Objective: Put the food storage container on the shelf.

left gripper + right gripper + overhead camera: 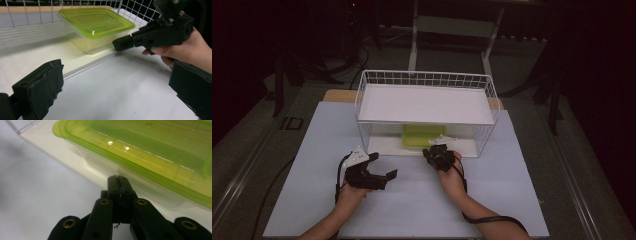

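Item: green-lidded clear container (418, 135), on the lower shelf of the white wire rack (427, 80), under its upper shelf. Right gripper (438, 153): jaws clenched together on nothing, tips just before the container's near wall. Left gripper (382, 167): jaws spread wide, empty, on the table in front of the rack, left of the container.

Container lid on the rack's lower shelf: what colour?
Translucent lime green lid, clearest in the left gripper view.

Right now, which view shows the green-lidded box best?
The left gripper view: the whole box shows on the rack's bottom shelf. The right gripper view shows one edge close up; the high view shows it small under the top shelf.
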